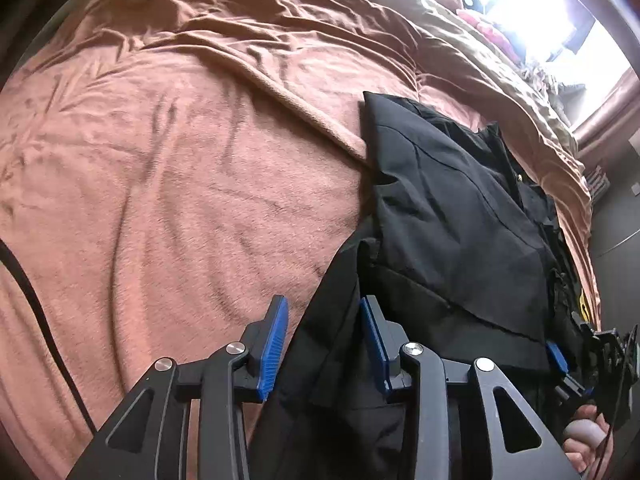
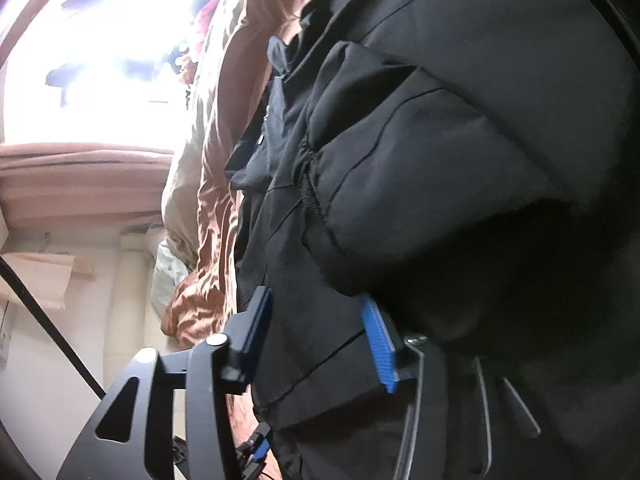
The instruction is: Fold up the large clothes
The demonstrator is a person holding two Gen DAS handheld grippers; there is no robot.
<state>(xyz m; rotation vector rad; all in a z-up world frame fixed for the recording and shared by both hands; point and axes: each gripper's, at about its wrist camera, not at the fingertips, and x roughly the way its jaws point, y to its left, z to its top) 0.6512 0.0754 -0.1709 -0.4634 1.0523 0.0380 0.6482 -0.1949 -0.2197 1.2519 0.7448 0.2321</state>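
A black padded jacket [image 1: 452, 208] lies partly folded on the right side of a bed. In the left wrist view my left gripper [image 1: 325, 340] is at the jacket's near edge. A fold of the black cloth fills the gap between its blue pads [image 1: 276, 340]. Further right along the same edge, a blue pad of the other gripper [image 1: 557, 356] shows with a hand [image 1: 584, 440] behind it. In the right wrist view my right gripper [image 2: 320, 340] has the jacket's [image 2: 420, 160] cloth packed between its pads. A puffy sleeve bulges over its right finger.
A rust-brown bedspread [image 1: 160, 180] covers the bed, wrinkled, with wide open room left of the jacket. A bright window [image 1: 532, 4] glares at the far end, with small items on its sill. The bed's edge and pale floor [image 2: 60, 360] show in the right wrist view. A black cable [image 1: 44, 320] crosses at left.
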